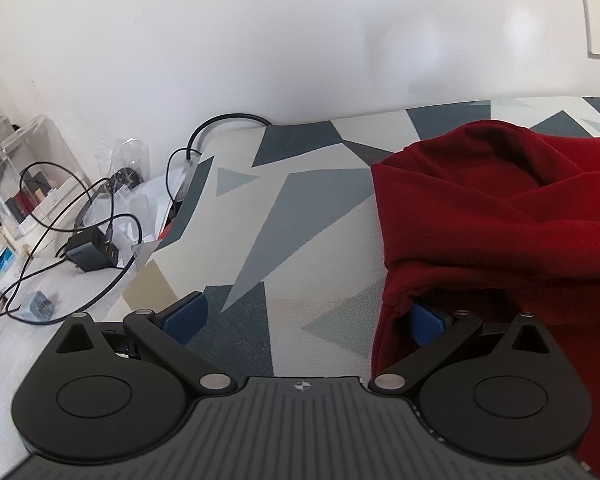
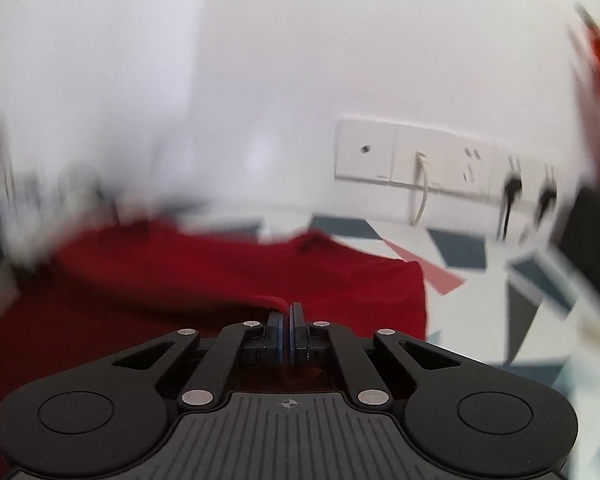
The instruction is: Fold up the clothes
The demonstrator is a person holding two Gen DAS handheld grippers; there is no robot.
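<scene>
Red sweater (image 1: 500, 220) lies spread on the patterned surface (image 1: 300, 208), nearest where the left gripper (image 1: 306, 318) waits with fingers spread wide, one blue finger (image 1: 426, 322) tucked under the cloth's edge. At the right gripper (image 2: 288, 316) the fingers are pressed together, seemingly pinching a raised fold of red fabric, though blur leaves that unsure. Judging by this, a fold is underway; next the left fingers likely need to close on their edge so both sides lift evenly. Farther off, the sweater's long axis seems to run across the surface, parallel to the wall (image 1: 260, 40), neckline facing it
</scene>
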